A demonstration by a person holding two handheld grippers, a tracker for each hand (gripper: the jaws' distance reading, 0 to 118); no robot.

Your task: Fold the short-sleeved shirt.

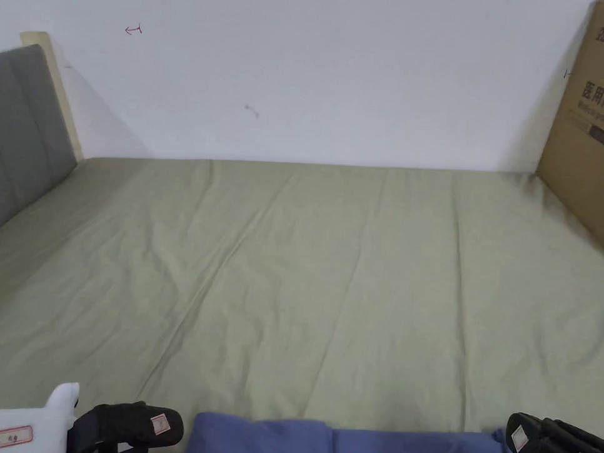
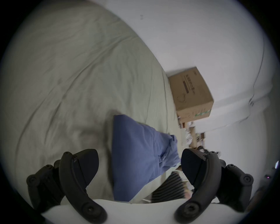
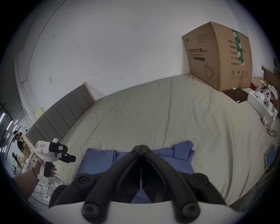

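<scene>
— Item one, the shirt?

— I log one blue short-sleeved shirt (image 1: 341, 443), lying on the bed (image 1: 330, 269) at its near edge, about midway along that edge. In the right gripper view (image 3: 100, 157) it is bunched, with a doubled-over lump at its right end. The sheet under it is pale green and creased.

— Item two, the grippers?

— My left gripper (image 2: 139, 165) has its jaws spread wide, nothing between them; the shirt shows through the gap, apart from both jaws. In the head view this gripper (image 1: 129, 424) sits at the near edge of the bed, just left of the shirt. The right gripper view shows it (image 3: 66, 156) held in a hand (image 3: 45, 166), off the shirt's left end.

— And the right?

— My right gripper (image 3: 140, 147) has its jaws pressed together tip to tip, over the shirt's middle. I see no cloth between them; whether the tips touch the shirt I cannot tell. In the head view it (image 1: 538, 444) is just beside the shirt's right end.

— Other stock?

— One cardboard box (image 1: 590, 124) at the far right corner of the bed. One grey padded headboard (image 1: 20, 130) along the left edge. One tablet (image 3: 270, 156) near the bed's right edge, well apart from the shirt.
</scene>
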